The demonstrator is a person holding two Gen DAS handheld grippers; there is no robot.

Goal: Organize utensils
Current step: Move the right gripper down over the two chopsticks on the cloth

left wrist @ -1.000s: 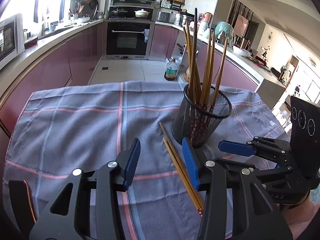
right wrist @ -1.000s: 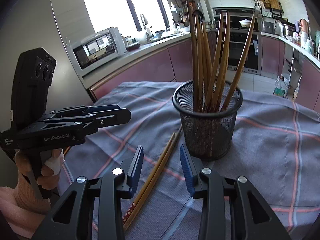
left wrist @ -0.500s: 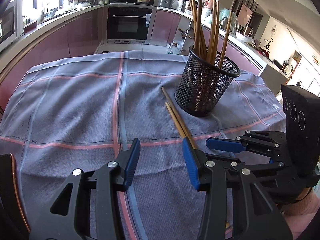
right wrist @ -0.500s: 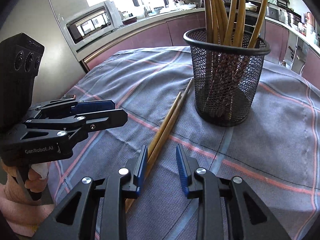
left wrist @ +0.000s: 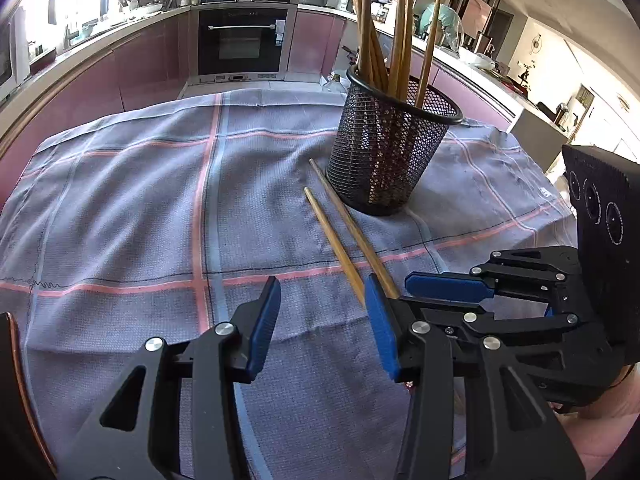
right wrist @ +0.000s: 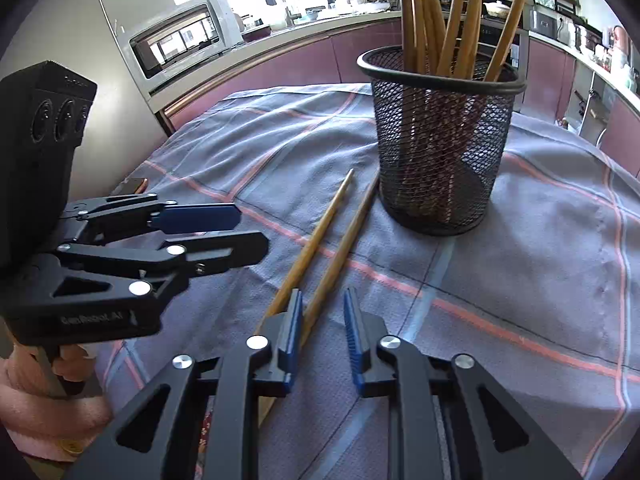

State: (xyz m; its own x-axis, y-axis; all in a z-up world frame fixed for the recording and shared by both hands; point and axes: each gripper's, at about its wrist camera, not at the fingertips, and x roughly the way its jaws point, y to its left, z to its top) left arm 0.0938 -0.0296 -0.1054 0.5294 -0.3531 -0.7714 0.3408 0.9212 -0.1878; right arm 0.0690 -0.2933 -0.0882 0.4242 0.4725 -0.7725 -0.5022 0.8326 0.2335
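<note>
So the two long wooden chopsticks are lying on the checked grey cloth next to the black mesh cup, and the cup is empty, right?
Not quite: the black mesh cup is not empty. It holds several wooden chopsticks standing up, as the right wrist view shows. The two long wooden chopsticks do lie on the checked grey cloth beside it.

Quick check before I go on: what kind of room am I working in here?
A home kitchen, most likely. A built-in oven sits in the pink cabinets, a microwave stands on the counter, and the work surface is a table under a checked cloth.
</note>
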